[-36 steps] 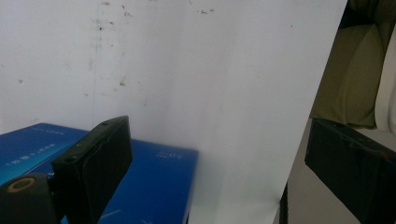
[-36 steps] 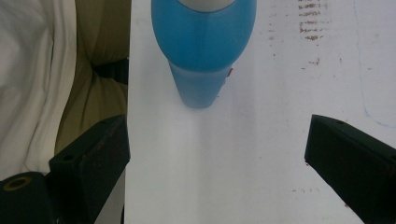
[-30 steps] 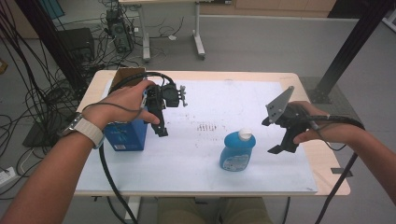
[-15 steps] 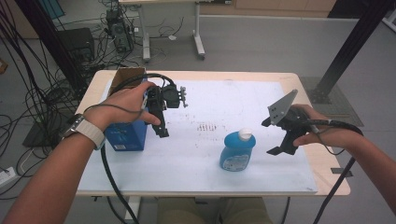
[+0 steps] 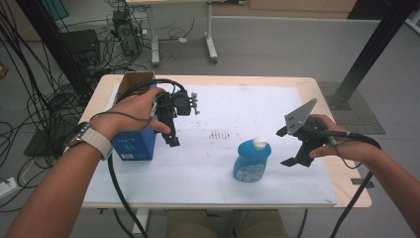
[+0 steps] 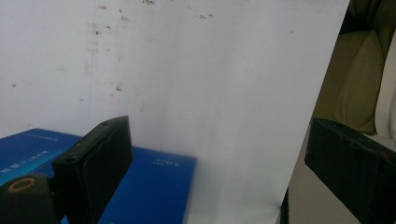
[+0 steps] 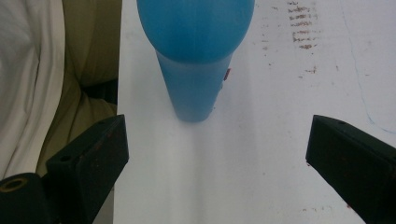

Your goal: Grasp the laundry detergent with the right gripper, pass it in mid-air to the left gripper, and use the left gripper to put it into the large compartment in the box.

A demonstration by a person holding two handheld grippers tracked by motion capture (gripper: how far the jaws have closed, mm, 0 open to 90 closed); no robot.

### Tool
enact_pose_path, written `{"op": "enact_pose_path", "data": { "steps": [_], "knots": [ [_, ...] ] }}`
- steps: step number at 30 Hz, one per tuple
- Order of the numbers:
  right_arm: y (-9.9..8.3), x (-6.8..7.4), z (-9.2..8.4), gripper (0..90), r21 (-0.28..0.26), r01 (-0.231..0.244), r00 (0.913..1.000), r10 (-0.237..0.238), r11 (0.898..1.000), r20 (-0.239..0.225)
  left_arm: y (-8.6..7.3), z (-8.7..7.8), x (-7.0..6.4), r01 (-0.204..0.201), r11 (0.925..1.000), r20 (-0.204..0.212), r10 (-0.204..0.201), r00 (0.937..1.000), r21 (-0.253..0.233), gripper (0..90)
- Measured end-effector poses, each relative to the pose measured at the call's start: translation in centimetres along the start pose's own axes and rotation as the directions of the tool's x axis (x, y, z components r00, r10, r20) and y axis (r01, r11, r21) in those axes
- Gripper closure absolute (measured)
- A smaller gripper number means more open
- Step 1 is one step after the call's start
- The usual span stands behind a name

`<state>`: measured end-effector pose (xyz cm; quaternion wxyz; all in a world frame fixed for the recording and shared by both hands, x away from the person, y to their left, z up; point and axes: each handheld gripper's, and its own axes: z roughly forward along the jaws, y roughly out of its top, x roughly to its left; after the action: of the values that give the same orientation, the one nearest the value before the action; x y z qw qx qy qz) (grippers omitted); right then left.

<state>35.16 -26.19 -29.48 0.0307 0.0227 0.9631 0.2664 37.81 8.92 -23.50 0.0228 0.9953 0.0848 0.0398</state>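
A blue bottle [image 5: 251, 159] with a white cap stands upright near the table's front middle. My right gripper [image 5: 286, 147] hovers just to its right, wide open and empty. In the right gripper view the bottle [image 7: 196, 56] stands ahead of the open gripper [image 7: 215, 135], apart from both jaws. My left gripper [image 5: 181, 124] hangs open over the right edge of a blue box [image 5: 132, 145] at the table's left. In the left gripper view the blue box [image 6: 159, 186] lies below the left jaw, and the gripper [image 6: 219, 135] holds nothing.
An open cardboard box [image 5: 136, 81] sits at the back left corner behind the blue box. A white sheet [image 5: 223, 106] with brown specks covers the table. Cables trail from both grippers over the front edge. The person's lap [image 7: 70, 60] lies beyond the table's near edge.
My right gripper has drifted slightly toward the table's near edge, staying open beside the bottle. The left gripper has barely moved.
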Motion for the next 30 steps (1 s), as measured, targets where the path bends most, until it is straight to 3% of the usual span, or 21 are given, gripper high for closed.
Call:
{"op": "enact_pose_path", "data": {
  "steps": [16, 30],
  "knots": [
    [-0.5, 0.5, 0.8, 6.1, -0.053, -0.003, 0.9999, 0.004, 0.999, 0.014, 0.2, 0.2, -0.1, -0.001, 1.0, -0.001, 0.001, 1.0, 0.001, 8.1],
    [-0.8, 0.4, 1.1, 6.2, -0.044, -0.006, 0.9999, 0.006, 0.999, 0.01, 0.3, 0.3, -0.1, 0.002, 1.0, -0.004, -0.002, 1.0, -0.002, 8.2]
  ]
}}
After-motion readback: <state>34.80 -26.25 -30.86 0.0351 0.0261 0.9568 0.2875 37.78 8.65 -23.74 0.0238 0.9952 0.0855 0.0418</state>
